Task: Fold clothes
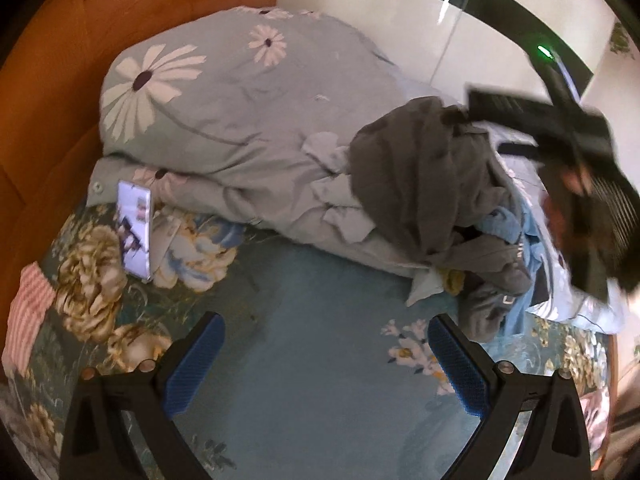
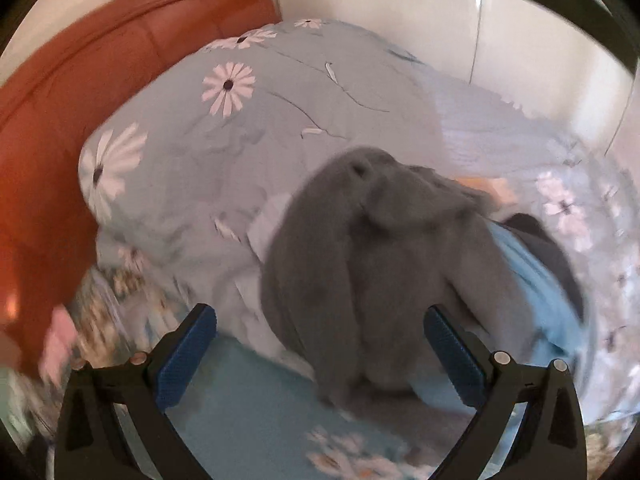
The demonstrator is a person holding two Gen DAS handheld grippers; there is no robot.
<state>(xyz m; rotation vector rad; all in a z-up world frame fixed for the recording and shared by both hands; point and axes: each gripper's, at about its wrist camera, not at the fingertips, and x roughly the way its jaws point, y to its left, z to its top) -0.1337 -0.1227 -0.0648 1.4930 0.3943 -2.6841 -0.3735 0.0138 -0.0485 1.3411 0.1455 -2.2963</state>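
Nearest the left wrist camera, the left gripper (image 1: 324,364) has its blue-padded fingers (image 1: 194,364) spread wide over bare teal bedsheet (image 1: 320,300), holding and touching nothing. Just beyond its right finger lies the clothes pile: a grey garment (image 1: 412,184) heaped on top, with a light blue garment (image 1: 516,240) under it and a scrap of yellow at the near edge. To the left, a phone (image 1: 134,232) rests face up against the foot of a folded daisy-print duvet (image 1: 224,96), which fills the middle distance. Behind the duvet stands an orange headboard (image 1: 60,80).

From the right wrist view, heavily blurred, the right gripper (image 2: 320,360) is likewise splayed open. The grey garment (image 2: 380,264) hangs down between its fingers (image 2: 454,360), but none of the cloth is pinched, and I cannot tell whether a pad brushes it. Seen from the left camera, this gripper (image 1: 560,136) hovers at the far right above the pile.
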